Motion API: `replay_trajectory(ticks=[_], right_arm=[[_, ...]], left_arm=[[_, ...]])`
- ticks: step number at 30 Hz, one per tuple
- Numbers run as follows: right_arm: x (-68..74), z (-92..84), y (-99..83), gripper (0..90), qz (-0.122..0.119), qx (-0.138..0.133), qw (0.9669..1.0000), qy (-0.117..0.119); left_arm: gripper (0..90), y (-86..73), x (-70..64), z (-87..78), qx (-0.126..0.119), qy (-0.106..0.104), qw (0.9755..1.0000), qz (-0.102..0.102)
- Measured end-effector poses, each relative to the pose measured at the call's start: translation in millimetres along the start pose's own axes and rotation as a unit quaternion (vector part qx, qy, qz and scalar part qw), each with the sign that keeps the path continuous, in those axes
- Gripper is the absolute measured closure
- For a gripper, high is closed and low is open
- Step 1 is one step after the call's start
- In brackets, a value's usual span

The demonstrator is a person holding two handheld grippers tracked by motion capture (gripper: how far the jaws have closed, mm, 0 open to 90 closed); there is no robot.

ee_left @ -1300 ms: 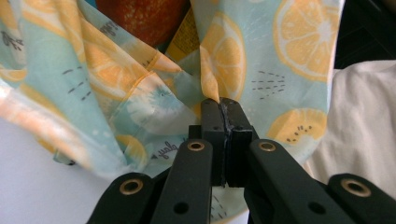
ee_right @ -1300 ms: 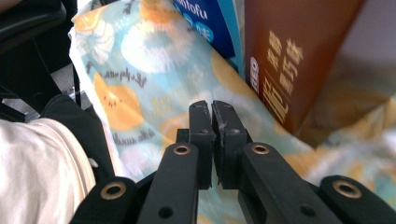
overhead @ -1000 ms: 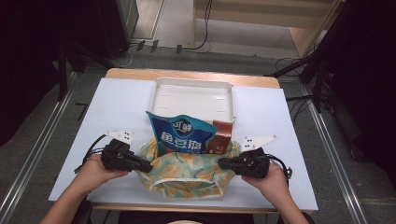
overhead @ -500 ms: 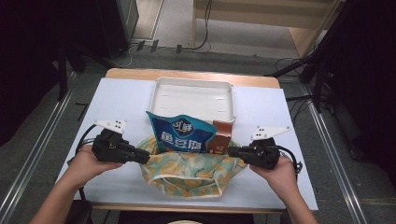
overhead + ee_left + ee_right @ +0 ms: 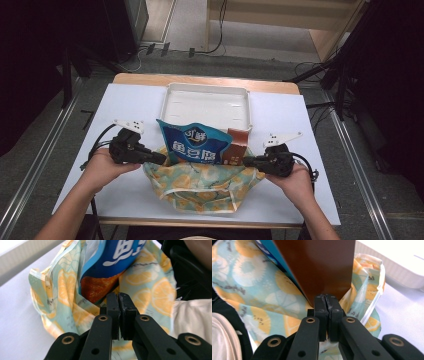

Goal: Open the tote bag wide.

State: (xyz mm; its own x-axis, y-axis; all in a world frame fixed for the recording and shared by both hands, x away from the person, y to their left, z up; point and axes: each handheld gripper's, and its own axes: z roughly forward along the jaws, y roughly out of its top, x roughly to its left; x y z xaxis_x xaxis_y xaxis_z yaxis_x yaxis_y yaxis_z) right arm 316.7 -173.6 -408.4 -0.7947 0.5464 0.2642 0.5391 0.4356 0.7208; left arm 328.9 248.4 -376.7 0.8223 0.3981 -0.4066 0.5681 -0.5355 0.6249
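Your citrus-print bag (image 5: 202, 182) lies open at the table's near edge, mint with orange slices, with a blue snack packet (image 5: 195, 144) and a brown carton (image 5: 239, 150) standing in it. Your left gripper (image 5: 159, 159) has just been clamping onto the bag's left rim; your right gripper (image 5: 248, 161) is clenched on the right rim. White table cover (image 5: 130, 105), white tray (image 5: 207, 105) just behind the bag, grey floor with cables. Since a second ago, both hands have spread apart, pulling the bag's mouth wider.
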Motion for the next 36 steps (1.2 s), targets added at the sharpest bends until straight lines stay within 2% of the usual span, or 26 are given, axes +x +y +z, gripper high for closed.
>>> replay_trajectory(ticks=[6, 12, 17, 28, 36], right_arm=[[-6.2, 14.8, -1.6, 89.3, 0.003, 0.020, 0.9998, 0.005], [-10.0, 22.1, -5.9, 89.2, 0.008, 0.027, 0.9995, 0.012], [-8.0, 25.4, -10.5, 89.3, -0.002, 0.038, 0.9990, 0.025], [4.2, 19.6, -11.6, 88.6, -0.016, 0.030, 0.9988, 0.037], [11.9, 13.0, -8.4, 88.4, -0.023, 0.017, 0.9988, 0.041]], left_arm=[[88.1, -3.4, 5.2, 12.7, 0.009, 0.002, 0.9999, -0.005], [88.2, -7.7, 8.0, 19.3, 0.011, 0.004, 0.9999, -0.009], [88.1, -10.9, 8.5, 24.5, 0.018, 0.000, 0.9998, -0.010], [88.1, -10.2, -11.9, 22.3, 0.024, -0.020, 0.9993, 0.018], [88.1, -13.0, -24.3, 20.6, 0.024, -0.052, 0.9978, 0.034]])
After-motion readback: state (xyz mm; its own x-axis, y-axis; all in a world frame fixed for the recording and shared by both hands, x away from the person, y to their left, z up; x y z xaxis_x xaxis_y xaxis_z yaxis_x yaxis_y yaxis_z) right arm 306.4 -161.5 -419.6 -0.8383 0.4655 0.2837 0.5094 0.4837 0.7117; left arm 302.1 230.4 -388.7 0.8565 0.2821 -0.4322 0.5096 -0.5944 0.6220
